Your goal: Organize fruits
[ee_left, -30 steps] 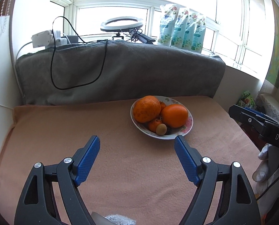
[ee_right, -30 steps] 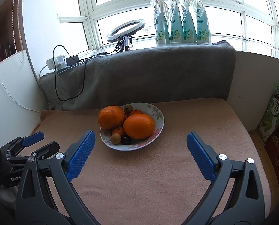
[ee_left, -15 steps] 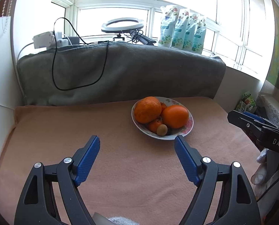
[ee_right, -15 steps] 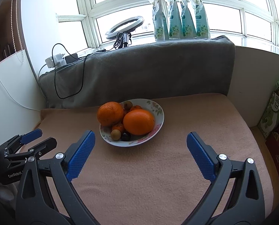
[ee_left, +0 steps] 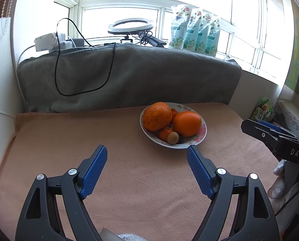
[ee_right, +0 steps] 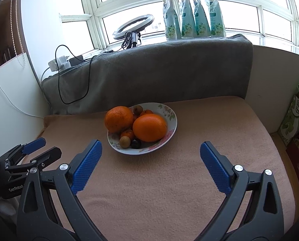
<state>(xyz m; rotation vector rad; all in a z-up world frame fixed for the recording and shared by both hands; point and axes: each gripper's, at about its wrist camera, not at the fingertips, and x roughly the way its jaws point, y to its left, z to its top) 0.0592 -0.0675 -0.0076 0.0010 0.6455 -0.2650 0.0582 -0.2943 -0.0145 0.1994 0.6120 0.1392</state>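
- Left wrist view: left gripper (ee_left: 147, 154) at bottom of frame, jaws spread wide, nothing btwn the blue pads (ee_left: 94, 172); it hangs over the peach cloth (ee_left: 69, 140).
- Floral bowl (ee_left: 202, 132) sits centre-right of frame on the cloth, just beyond the right-hand pad tip, apart from it.
- In bowl: rough-skinned orange (ee_left: 156, 116) at left, smooth orange (ee_left: 187, 123) at right, touching each other; small mandarin (ee_left: 164, 133) and a small brown fruit (ee_left: 172, 138) at the near rim.
- Right gripper (ee_left: 269, 132) pokes in at right edge, seen side-on; can't tell its state from this view.
- Grey blanket (ee_left: 139, 76) across the back, black cable (ee_left: 69, 74) looped over it; ring light (ee_left: 130, 26) and four pouches (ee_left: 195, 33) on the sill, upper centre/right.
- Right wrist view: right gripper (ee_right: 151, 150) at bottom, jaws spread wide, empty, over the cloth (ee_right: 169, 180).
- Bowl (ee_right: 172, 118) centre of frame, a bit left, beyond and btwn the pad tips, touching neither.
- Rough orange (ee_right: 118, 118) left, smooth orange (ee_right: 150, 127) right; mandarin (ee_right: 127, 135), brown fruit (ee_right: 125, 141) and a dark round fruit (ee_right: 136, 143) at near rim; one more brown fruit (ee_right: 138, 109) at far side.
- Left gripper (ee_right: 41, 148) at lower left edge, jaws apart, empty.
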